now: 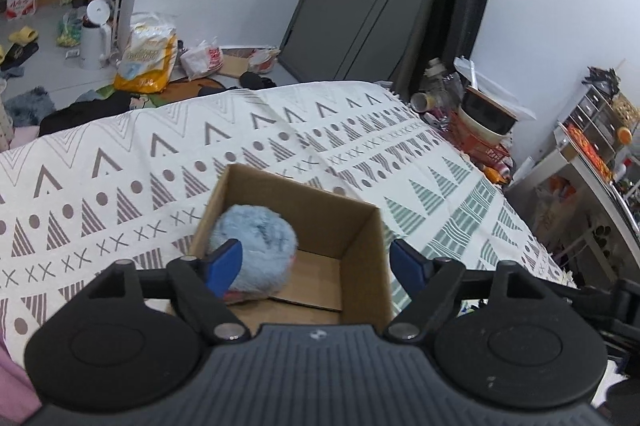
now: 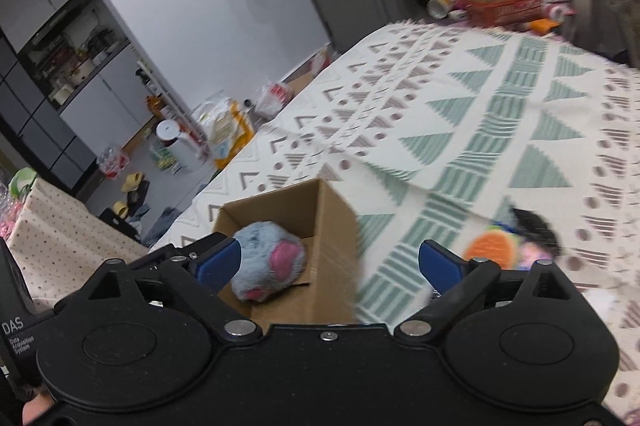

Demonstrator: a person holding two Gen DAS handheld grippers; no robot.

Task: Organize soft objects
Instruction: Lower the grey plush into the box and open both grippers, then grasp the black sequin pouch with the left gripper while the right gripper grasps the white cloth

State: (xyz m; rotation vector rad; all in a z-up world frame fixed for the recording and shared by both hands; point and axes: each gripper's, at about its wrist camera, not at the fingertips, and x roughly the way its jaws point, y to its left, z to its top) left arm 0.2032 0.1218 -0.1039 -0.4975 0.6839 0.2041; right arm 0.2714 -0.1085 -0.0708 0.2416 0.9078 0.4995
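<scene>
Patterned bedspread (image 2: 460,114) carries the box (image 1: 356,226), where a blue plush (image 1: 256,246) already lies just ahead of the wide-open left hand-held gripper (image 1: 316,262); the equally wide, empty right hand-held gripper (image 2: 330,262) likely next reaches the toys (image 2: 512,246) beside its right finger.

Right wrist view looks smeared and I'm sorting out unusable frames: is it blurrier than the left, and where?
Right wrist view: yes, motion blur smears the orange and black toys and the cardboard box edge, while the blue plush stays readable. Left wrist view: sharp, only fisheye bending at the blanket edges.
</scene>
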